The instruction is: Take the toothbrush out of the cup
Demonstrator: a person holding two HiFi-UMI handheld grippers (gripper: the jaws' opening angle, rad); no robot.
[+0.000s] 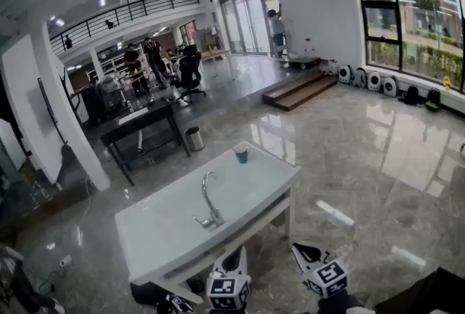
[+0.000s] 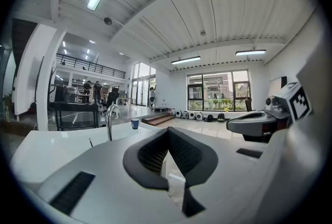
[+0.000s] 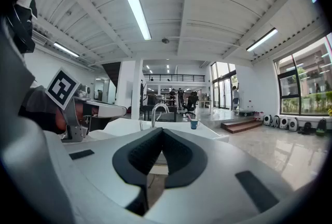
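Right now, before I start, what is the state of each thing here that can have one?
Left gripper: shut, empty.
Right gripper: shut, empty.
Cup: upright at the far end of the table, untouched.
Toothbrush: too small to tell whether it is in the cup.
Faucet: no running water visible.
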